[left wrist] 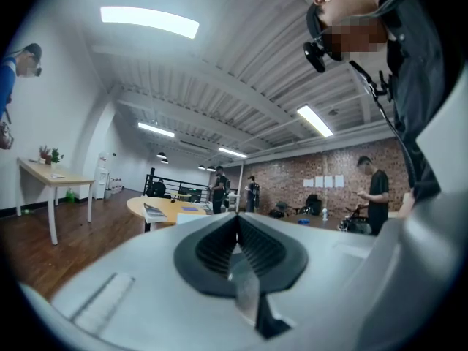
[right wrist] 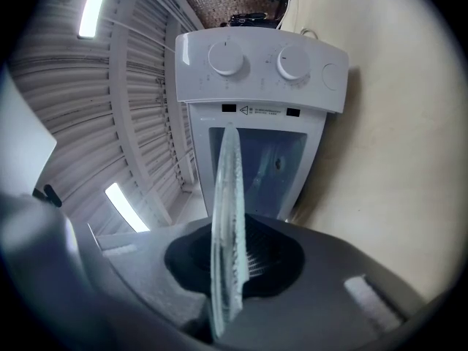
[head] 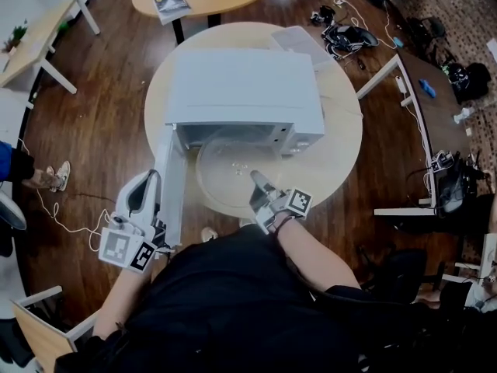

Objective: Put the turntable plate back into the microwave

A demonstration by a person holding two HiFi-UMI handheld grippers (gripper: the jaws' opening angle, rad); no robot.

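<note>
On the round pale wooden surface (head: 342,158) stands a white boxy microwave (head: 245,92), its mouth facing the near side and its white door (head: 172,189) swung open toward the near left. The dial panel sits at the right of the open cavity (right wrist: 256,163).

Just in front of that mouth lies the clear round glass turntable plate (head: 225,169), flat and level. Its far rim reaches the cavity opening and its near rim is in the right tongs (head: 260,186). I cannot tell whether the far rim is already past the sill, or whether the plate rests on the surface or hangs just above it.

The right tongs are clamped on the plate's near edge, which shows edge-on between the ribbed pads (right wrist: 252,258). The plate runs straight away from them toward the cavity. So the coming move looks like a plain push toward the far side, along the line the right tongs already point, keeping the plate level.

The left tongs (head: 149,179) are just beside the open door at the near left. Their jaws are together with nothing gripped, and they are farther from the plate than the right.
</note>
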